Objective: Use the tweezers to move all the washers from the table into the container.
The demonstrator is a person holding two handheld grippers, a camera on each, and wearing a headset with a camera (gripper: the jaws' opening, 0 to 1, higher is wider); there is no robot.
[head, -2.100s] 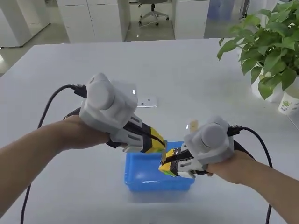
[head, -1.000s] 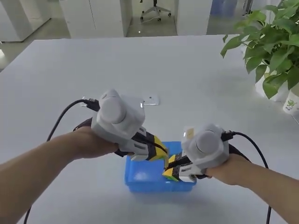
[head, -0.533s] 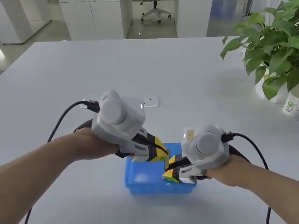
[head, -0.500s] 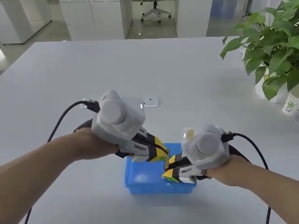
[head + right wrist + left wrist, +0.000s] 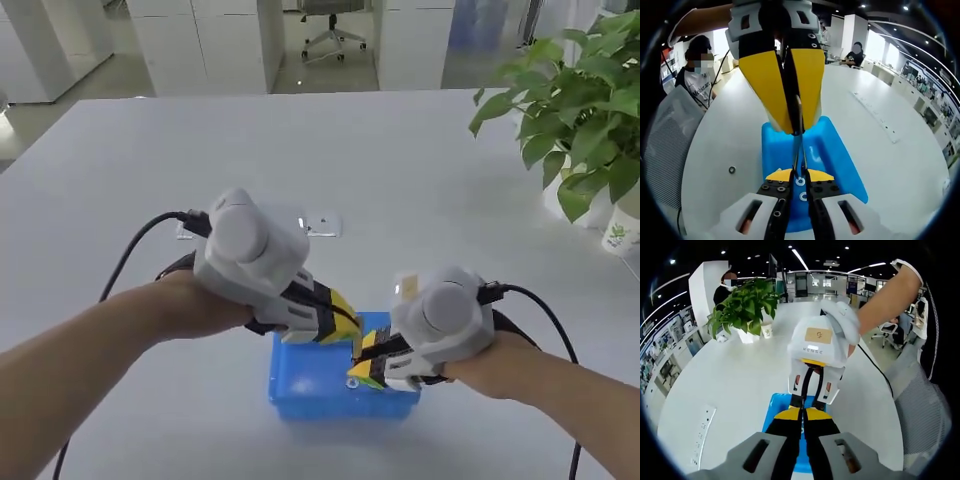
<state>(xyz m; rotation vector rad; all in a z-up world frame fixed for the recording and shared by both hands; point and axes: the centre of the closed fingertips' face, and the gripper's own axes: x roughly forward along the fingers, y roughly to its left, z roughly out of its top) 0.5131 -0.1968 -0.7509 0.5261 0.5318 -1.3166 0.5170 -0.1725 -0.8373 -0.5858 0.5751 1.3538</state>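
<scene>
The blue container (image 5: 300, 385) sits on the white table (image 5: 400, 180) below both grippers. My right gripper (image 5: 362, 368) is shut on the thin tweezers (image 5: 800, 152), which point away from it over the container (image 5: 830, 155). My left gripper (image 5: 338, 312) faces it from the other side with its yellow jaws together. Its tips (image 5: 796, 131) meet the tweezers' tip, and I cannot tell whether it grips them. One small washer (image 5: 731, 170) lies on the table beside the container. In the left gripper view my left gripper (image 5: 802, 412) points at the right gripper's white body (image 5: 818, 342).
A potted plant (image 5: 585, 110) stands at the table's right edge, with a white cup (image 5: 620, 228) near it. A flat white power strip (image 5: 320, 227) lies beyond the grippers. Cables trail from both grippers. People sit at the far side (image 5: 697, 75).
Both grippers hold the same pose, tip to tip over the container. Only the head view has shifted a little.
</scene>
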